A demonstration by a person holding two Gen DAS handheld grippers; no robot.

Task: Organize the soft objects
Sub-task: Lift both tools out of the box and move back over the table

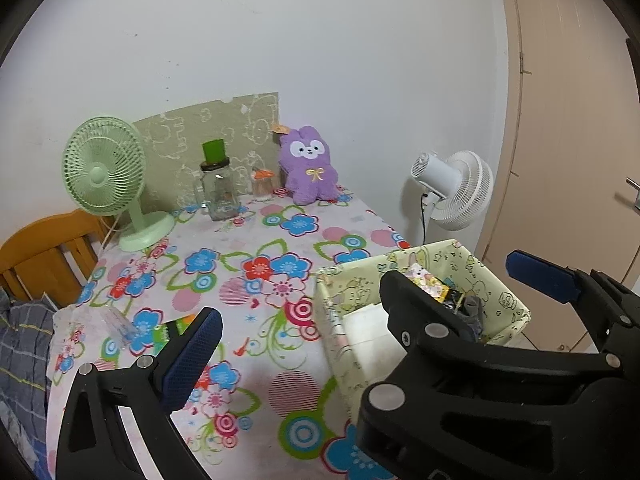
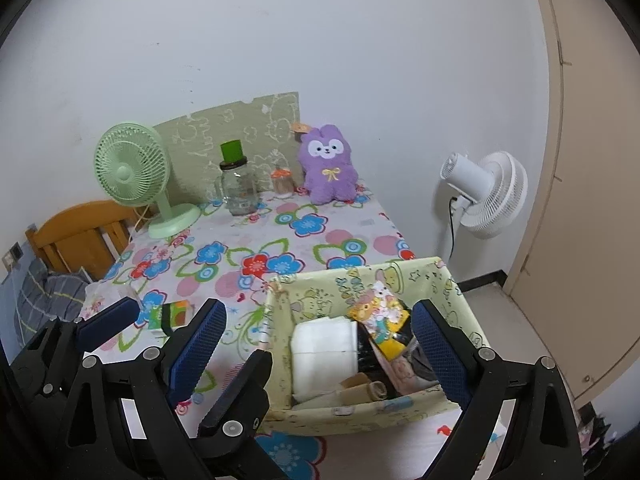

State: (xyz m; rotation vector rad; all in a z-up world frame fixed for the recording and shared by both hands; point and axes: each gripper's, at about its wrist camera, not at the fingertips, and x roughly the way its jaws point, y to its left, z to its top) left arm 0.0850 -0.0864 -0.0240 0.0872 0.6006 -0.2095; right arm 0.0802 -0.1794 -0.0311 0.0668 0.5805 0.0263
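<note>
I count two fans: one green desk fan on the table and one white fan off its far edge. One purple plush rabbit. One glass jar with one green cup on top. One fabric bin, one white folded cloth inside. One wooden chair. Two grippers: left, right.

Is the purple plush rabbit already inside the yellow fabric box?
No. The purple plush rabbit sits upright at the table's far edge by the wall, well apart from the yellow fabric box near the camera.
</note>
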